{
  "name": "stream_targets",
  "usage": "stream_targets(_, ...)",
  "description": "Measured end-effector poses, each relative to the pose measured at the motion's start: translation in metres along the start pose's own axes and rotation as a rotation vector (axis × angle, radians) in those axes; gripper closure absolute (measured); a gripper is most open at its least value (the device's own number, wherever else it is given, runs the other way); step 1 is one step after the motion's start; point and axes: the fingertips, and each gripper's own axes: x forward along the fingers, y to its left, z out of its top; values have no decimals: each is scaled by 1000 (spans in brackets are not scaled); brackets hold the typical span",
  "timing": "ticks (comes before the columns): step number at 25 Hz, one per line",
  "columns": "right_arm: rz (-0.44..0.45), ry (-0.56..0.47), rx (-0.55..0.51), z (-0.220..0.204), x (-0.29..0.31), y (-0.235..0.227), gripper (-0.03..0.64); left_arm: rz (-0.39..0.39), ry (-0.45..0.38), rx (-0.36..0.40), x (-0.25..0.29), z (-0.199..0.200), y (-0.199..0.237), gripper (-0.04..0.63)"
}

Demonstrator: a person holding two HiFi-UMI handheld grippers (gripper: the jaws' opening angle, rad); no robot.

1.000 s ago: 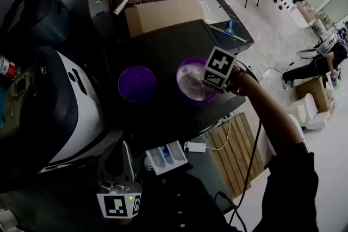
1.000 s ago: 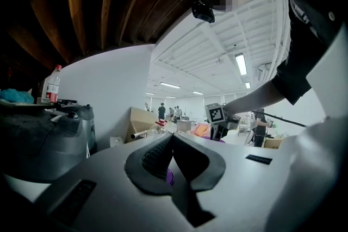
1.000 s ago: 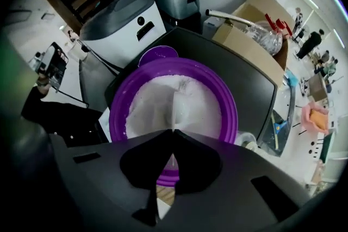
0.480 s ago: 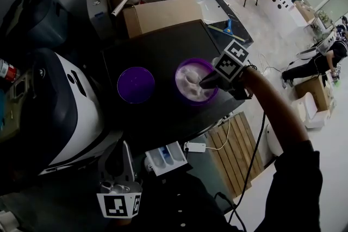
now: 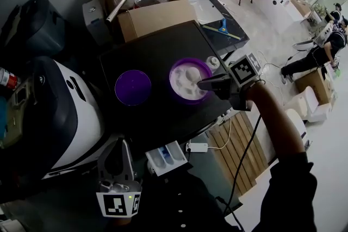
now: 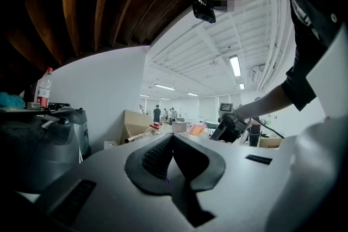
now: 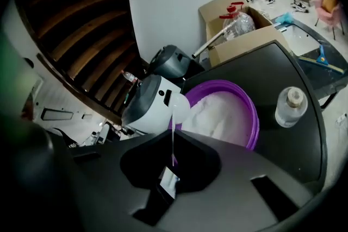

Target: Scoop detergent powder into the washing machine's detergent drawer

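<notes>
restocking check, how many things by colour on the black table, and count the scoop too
purple: 2, the tub of white powder and the round lid
clear: 1, the small capped bottle
white: 1, the scoop, held in the right tool
total: 4

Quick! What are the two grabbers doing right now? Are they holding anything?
Left gripper: shut, with nothing clearly between its jaws.
Right gripper: shut on the thin handle of the white scoop.
</notes>
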Motion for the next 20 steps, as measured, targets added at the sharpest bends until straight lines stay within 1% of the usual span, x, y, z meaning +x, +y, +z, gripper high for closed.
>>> stream_targets(3, 108, -163, 47, 6, -10, 17, 583, -14, -4, 3, 0, 3, -2, 581)
stream_targets(7, 202, -376, 158, 10, -25, 19, 583, -34, -8, 8, 0, 6, -7, 581)
stream_targets(9, 244, -453, 222, 5, -26, 16, 583, -43, -11, 12, 1, 7, -9, 581)
stream_targets(11, 266, -495, 253, -3, -24, 14, 583, -52, -14, 18, 1, 8, -10, 581)
stream_targets(13, 269, -514, 258, -10, -22, 16, 583, -60, -16, 22, 0, 9, -12, 581)
stream_targets(17, 239, -550, 237, -16, -22, 21, 583, -70, -13, 23, 0, 8, -15, 581)
stream_targets(20, 217, -612, 219, -18, -28, 34, 583, -82, -16, 18, -2, 10, -16, 581)
